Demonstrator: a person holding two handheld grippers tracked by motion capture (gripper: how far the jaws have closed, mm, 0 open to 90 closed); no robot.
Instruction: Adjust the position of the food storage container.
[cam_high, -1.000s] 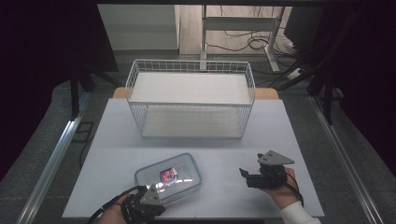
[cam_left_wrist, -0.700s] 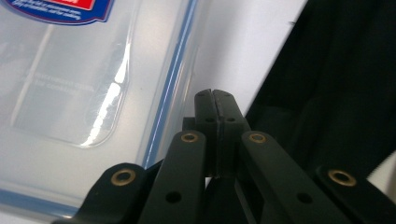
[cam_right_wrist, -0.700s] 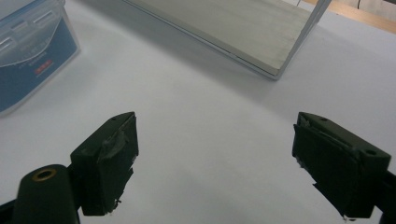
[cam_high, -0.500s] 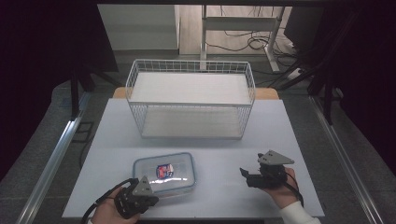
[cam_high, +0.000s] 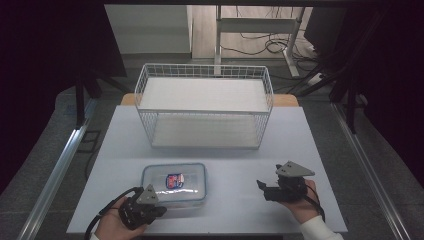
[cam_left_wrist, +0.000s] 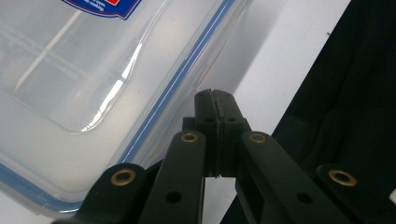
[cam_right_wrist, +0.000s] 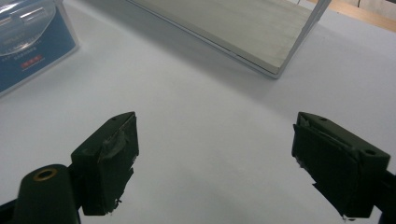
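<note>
A clear plastic container with a blue-rimmed lid and a red-and-blue label lies flat on the white table, near its front left. My left gripper rests at the container's front edge. In the left gripper view its jaws are pressed together with nothing between them, just beside the container's blue rim. My right gripper is held at the front right, pointing left towards the container. Its jaws stand wide apart over bare table, with the container well ahead of them.
A white wire basket with a pale board in its bottom stands at the back middle of the table; its corner also appears in the right gripper view. Dark floor and desk legs lie beyond the table.
The container, skewed a second ago, now lies square to the table's front edge. The left gripper has edged slightly left along its front. The right gripper has held still.
</note>
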